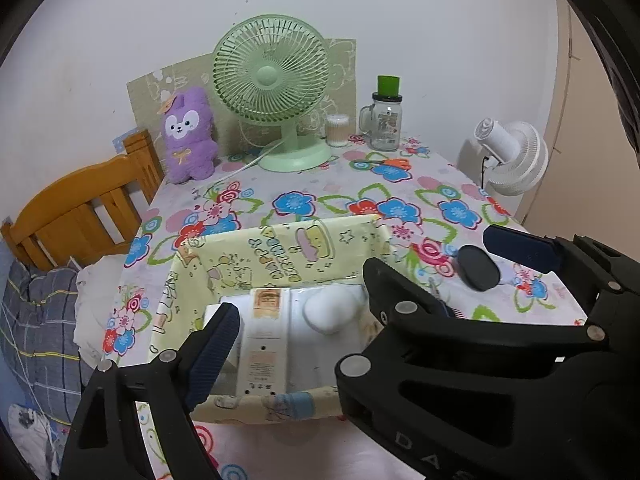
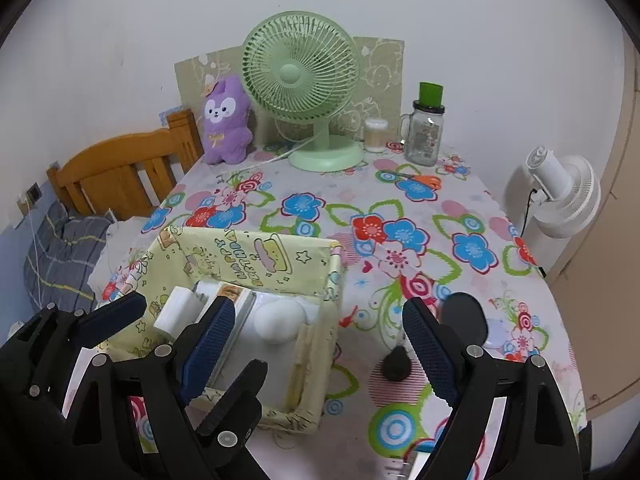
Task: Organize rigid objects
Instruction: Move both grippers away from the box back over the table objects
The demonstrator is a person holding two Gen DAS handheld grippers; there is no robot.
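Observation:
A yellow fabric storage box [image 1: 280,248] [image 2: 256,256] sits on the flowered tablecloth. Inside lie a long white carton [image 1: 266,340], a white rounded case [image 1: 332,308] [image 2: 280,320] and a white block [image 2: 180,312]. A dark oval compact [image 1: 478,268] [image 2: 466,318] lies on the cloth right of the box, and a small black object [image 2: 397,364] lies near it. My left gripper [image 1: 300,328] is open over the box, empty. My right gripper [image 2: 320,344] is open and empty, spanning the box's right wall, its right finger beside the compact.
At the table's back stand a green desk fan [image 2: 302,80], a purple plush [image 2: 226,120], a cotton-swab tub [image 2: 376,136] and a glass jar with a green cap [image 2: 426,132]. Orange scissors [image 2: 420,179] lie nearby. A white fan [image 2: 560,196] and a wooden headboard [image 2: 120,176] flank the table.

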